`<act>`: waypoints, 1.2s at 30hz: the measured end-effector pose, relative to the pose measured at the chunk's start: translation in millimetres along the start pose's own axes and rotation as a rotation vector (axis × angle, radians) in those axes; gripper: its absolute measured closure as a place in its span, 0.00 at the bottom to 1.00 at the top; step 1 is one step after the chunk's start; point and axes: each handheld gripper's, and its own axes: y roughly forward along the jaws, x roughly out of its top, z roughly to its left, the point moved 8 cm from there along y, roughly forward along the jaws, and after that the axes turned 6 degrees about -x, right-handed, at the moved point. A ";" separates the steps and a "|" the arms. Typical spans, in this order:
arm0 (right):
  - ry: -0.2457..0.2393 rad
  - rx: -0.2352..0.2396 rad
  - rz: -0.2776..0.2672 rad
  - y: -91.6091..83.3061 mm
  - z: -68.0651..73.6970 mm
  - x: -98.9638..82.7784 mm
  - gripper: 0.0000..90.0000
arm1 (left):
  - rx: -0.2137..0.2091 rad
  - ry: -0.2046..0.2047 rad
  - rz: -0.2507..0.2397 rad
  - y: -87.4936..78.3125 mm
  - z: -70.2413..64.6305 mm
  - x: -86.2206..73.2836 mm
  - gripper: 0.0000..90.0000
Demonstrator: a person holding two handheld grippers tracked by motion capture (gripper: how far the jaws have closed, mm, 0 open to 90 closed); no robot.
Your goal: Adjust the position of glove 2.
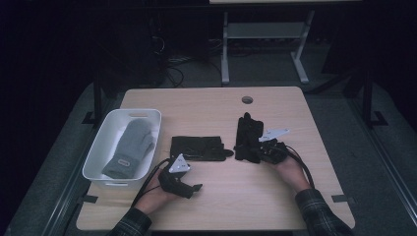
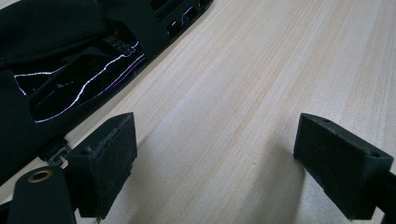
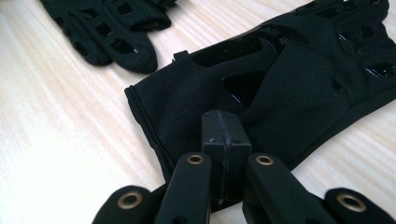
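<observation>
Two black gloves were laid on the pale wooden desk [image 1: 211, 105]. The right-hand black glove [image 1: 247, 137] was placed lengthwise near the middle of the desk, its cuff toward the person; the other black glove [image 1: 199, 147] was laid flat just to its left, the two a little apart. The right gripper [image 1: 272, 147] was brought to the cuff end of the right-hand glove. In the right gripper view its jaws were seen pressed fully together at that cuff [image 3: 187, 116], the edge of the fabric lying at their tips; whether cloth was pinched between them could not be told. The left gripper [image 1: 183, 181] was held low over bare desk near the flat glove, its jaws spread wide with nothing between them. A grey mitten [image 1: 130, 147] was contained in a white tub [image 1: 98, 147] at the desk's left edge.
</observation>
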 end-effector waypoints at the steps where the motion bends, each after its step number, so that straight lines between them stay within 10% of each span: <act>1: 0.005 0.012 0.003 -2.6 -0.1 -2.5 1.00 | 0.000 0.000 0.000 0.0 0.0 0.0 0.14; 36: -0.067 0.175 0.063 -62.4 50.8 -57.2 1.00 | -0.001 -0.002 -0.012 2.2 -0.1 1.6 0.14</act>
